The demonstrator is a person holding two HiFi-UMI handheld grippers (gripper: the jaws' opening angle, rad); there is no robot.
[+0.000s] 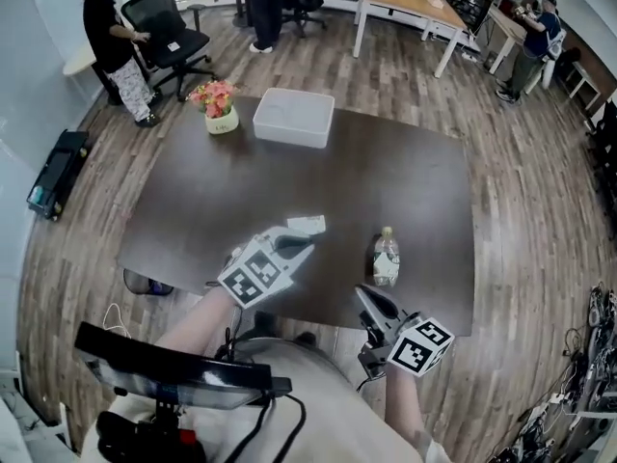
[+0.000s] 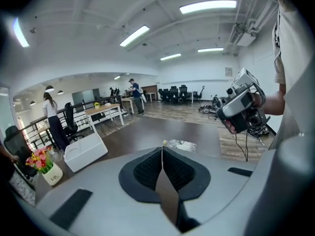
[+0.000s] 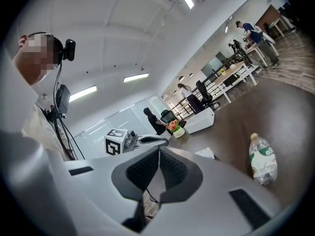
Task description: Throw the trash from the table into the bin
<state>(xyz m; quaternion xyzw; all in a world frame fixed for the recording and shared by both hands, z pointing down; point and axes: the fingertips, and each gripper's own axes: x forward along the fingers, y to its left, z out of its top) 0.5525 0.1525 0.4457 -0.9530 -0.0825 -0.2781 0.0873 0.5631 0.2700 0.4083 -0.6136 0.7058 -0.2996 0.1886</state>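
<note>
A clear plastic bottle [image 1: 386, 258] with a green label stands near the front edge of the dark table [image 1: 405, 181]. A crumpled white paper scrap [image 1: 307, 225] lies to its left. My left gripper [image 1: 306, 248] is shut and empty, just short of the paper. My right gripper [image 1: 363, 293] is also shut and empty, at the table's front edge just below the bottle. The left gripper view shows its closed jaws [image 2: 162, 149] with the bottle [image 2: 181, 144] beyond them. Past the closed jaws [image 3: 159, 150] in the right gripper view are the bottle [image 3: 261, 160] and the paper [image 3: 205, 153].
A white bin [image 1: 293, 117] sits at the table's far side beside a pot of flowers [image 1: 220, 106]. Office chairs, desks and several people stand on the wood floor beyond. Cables lie at the right [image 1: 578, 394].
</note>
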